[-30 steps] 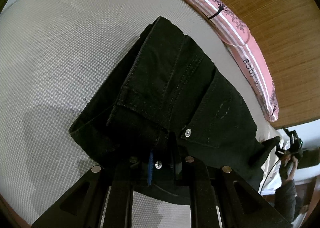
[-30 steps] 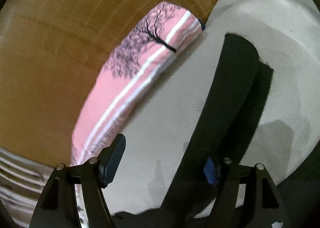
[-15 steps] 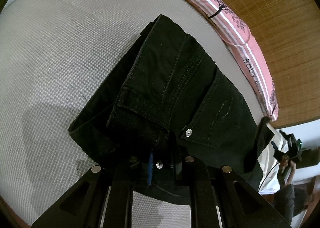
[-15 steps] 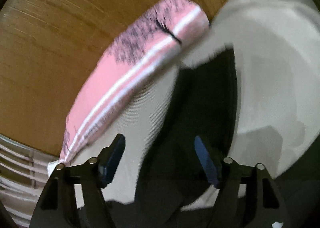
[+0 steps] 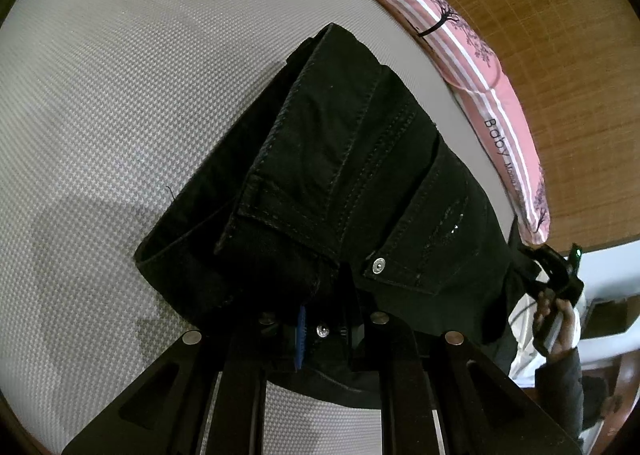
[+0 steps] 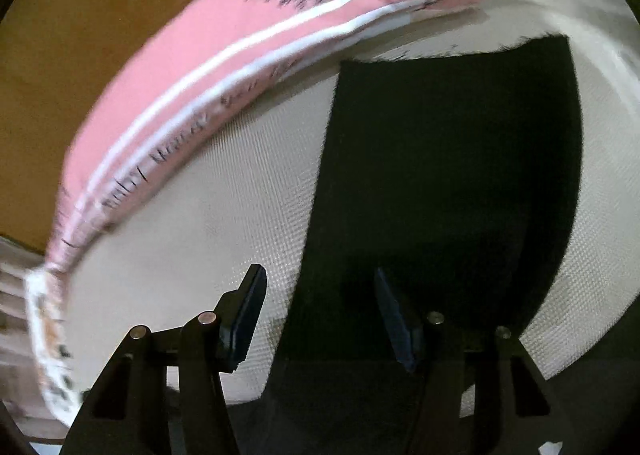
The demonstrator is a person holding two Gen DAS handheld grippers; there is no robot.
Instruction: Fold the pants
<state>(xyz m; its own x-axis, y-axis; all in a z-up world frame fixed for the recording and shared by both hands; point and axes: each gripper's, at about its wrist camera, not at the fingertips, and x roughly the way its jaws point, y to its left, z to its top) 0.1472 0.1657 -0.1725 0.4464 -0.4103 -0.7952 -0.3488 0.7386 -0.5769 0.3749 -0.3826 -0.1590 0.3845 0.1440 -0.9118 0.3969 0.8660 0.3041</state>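
Note:
Black pants (image 5: 360,159) lie folded lengthwise on a grey-white mattress (image 5: 120,95). My left gripper (image 5: 320,319) is shut on the waistband next to the metal button, and the fabric bunches over its fingers. In the right wrist view the black pants leg (image 6: 448,175) stretches away across the mattress (image 6: 224,223). My right gripper (image 6: 320,315) hangs just over the leg's left edge with its jaws closing. That edge sits between the pads, and neither pad presses on it. The left wrist view shows the right gripper (image 5: 556,267) at the far right in a person's hand (image 5: 560,319).
A pink striped pillow (image 5: 492,95) with a tree print lies along the mattress edge, also in the right wrist view as the pink pillow (image 6: 240,55). Behind it is a wooden headboard (image 5: 540,15). A dark sleeve (image 5: 560,387) shows at the lower right.
My right gripper has swung across onto the pants leg and rolled, its jaws have narrowed, and the leg's edge now lies between them. The left gripper holds the waistband as before.

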